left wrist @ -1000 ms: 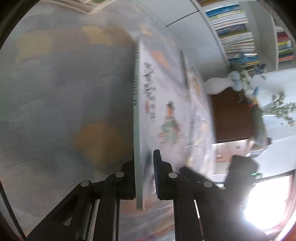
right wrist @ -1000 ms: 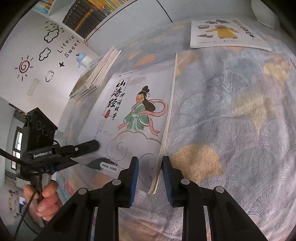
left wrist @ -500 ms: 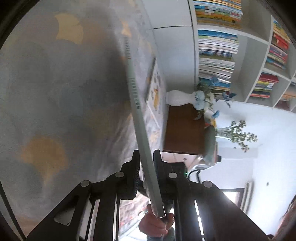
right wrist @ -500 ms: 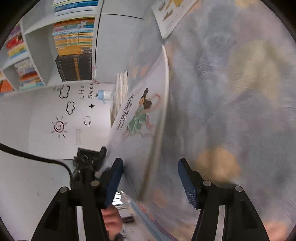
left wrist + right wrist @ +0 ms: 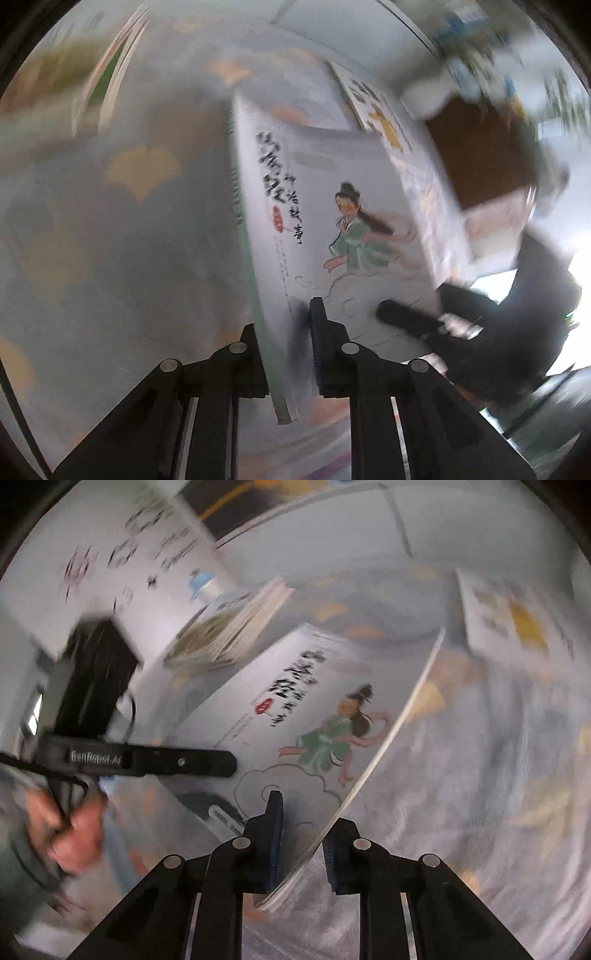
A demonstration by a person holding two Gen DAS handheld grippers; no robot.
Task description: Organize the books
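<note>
My left gripper (image 5: 286,345) pinches the spine edge of the illustrated book (image 5: 332,221). My right gripper (image 5: 303,834), whose jaws have just been closing, pinches its page edge. The book hangs tilted between them above the patterned cloth (image 5: 480,775). I judge this the carrying step; next, a steady move toward the book pile (image 5: 229,627) ahead on my left.

A thin paper book (image 5: 332,229) with a smooth, slightly glossy illustrated cover. Beneath it, soft matt woven cloth (image 5: 480,775) printed with fan shapes covers the surface. Each hand-held gripper (image 5: 286,347) is matt black plastic with small silvery metal pins and blue ribbed pads (image 5: 275,834).
</note>
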